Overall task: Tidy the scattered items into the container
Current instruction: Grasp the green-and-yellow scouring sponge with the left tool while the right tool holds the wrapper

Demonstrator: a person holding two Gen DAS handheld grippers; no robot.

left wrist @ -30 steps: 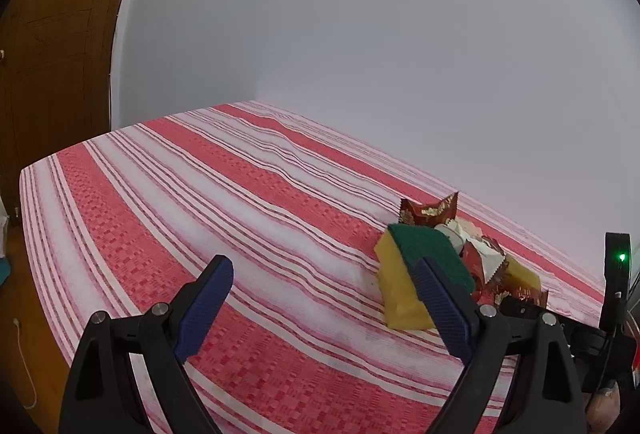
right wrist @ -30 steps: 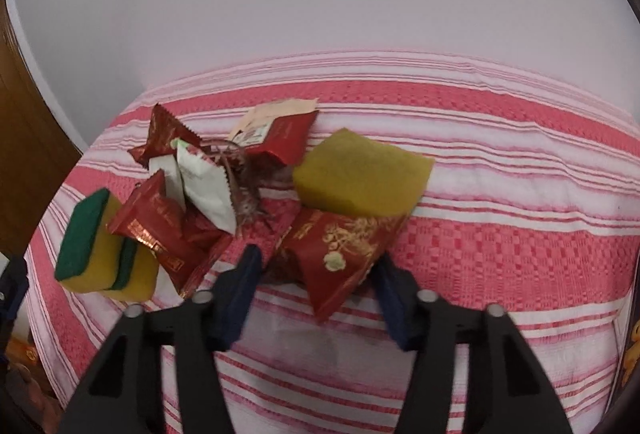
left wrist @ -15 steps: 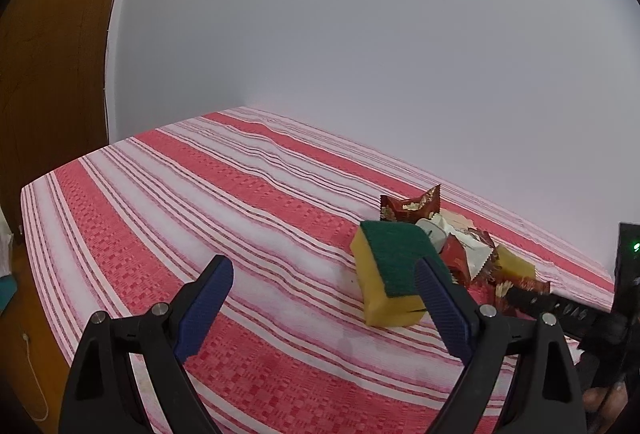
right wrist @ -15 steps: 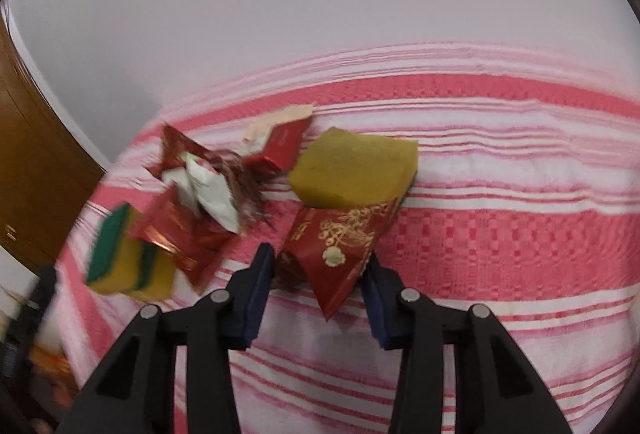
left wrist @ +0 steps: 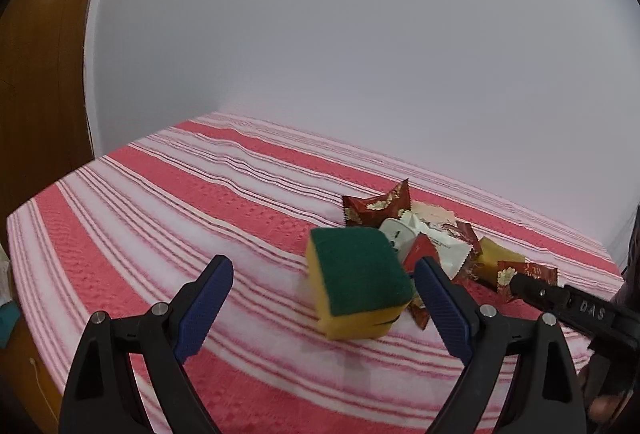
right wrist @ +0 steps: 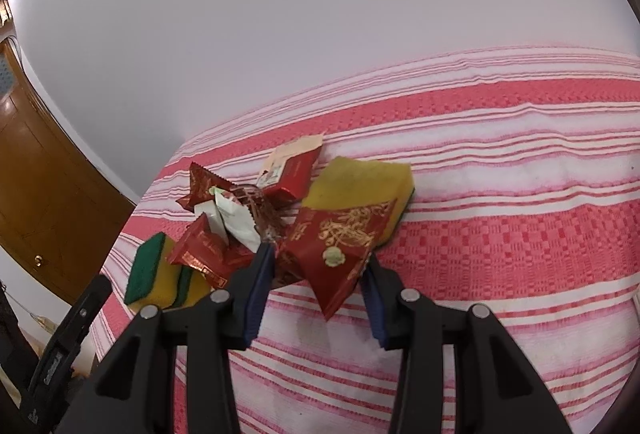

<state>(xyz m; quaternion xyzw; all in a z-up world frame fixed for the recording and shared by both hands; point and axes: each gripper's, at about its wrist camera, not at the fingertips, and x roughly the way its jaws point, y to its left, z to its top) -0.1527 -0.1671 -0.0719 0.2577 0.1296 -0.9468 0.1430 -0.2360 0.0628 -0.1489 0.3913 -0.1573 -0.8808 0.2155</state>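
Observation:
A pile of items lies on a red-and-white striped cloth (left wrist: 168, 202). A green-topped yellow sponge (left wrist: 360, 282) is its near end in the left wrist view, with red snack packets (left wrist: 378, 206) and a white packet (left wrist: 436, 246) behind. My left gripper (left wrist: 322, 308) is open, its right finger beside the sponge. In the right wrist view my right gripper (right wrist: 318, 274) is shut on a red gold-printed packet (right wrist: 336, 250), in front of a second yellow sponge (right wrist: 360, 186). The green sponge (right wrist: 154, 278) lies at left. No container is in view.
A plain white wall stands behind the table. A brown wooden door (right wrist: 44, 186) is at the left. The cloth's left edge (left wrist: 24, 234) drops off near the left gripper. The right gripper's black body (left wrist: 576, 310) shows in the left wrist view.
My right gripper has narrowed onto the red gold-printed packet and lifted its view. My left gripper has moved closer to the green-topped sponge, which now sits between its fingers' line.

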